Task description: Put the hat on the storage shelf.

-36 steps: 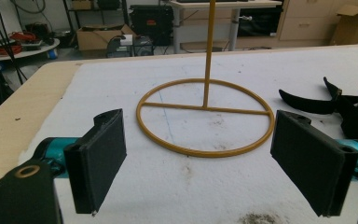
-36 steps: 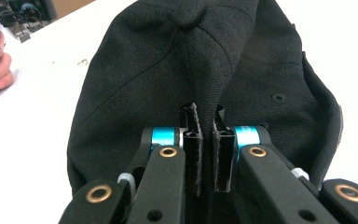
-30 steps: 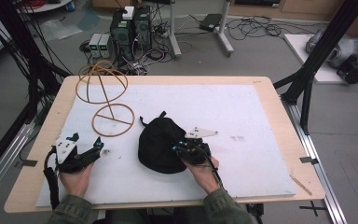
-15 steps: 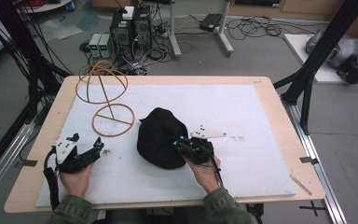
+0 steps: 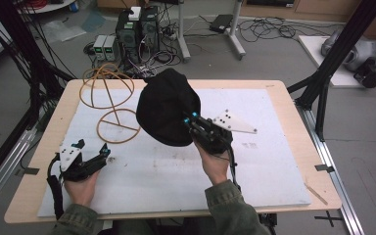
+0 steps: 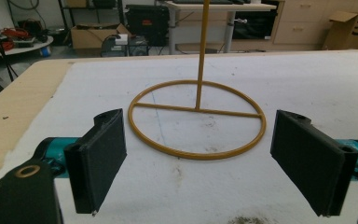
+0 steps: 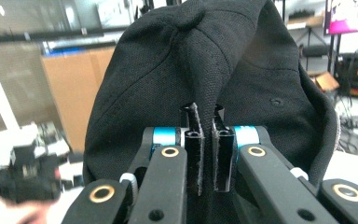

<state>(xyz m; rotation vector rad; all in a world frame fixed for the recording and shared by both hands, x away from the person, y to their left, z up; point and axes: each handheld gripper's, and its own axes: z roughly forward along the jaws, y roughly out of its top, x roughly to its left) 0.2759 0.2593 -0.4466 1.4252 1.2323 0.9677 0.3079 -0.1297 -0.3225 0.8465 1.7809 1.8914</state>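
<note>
White-padded table in a cable-strewn lab: black cap already lifted clear of the pad, hanging near the wire hat stand at the far left; seating it on the stand's dome looks like the remaining step. Right claw clenched on a fold of the cap's fabric. Left claw released, jaws wide, empty, low over the pad facing the stand's base ring.

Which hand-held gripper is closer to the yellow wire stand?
The left. The left hand-held gripper sits open just in front of the yellow wire stand; the right hand-held gripper is farther off to its side, shut on the black cap.
</note>
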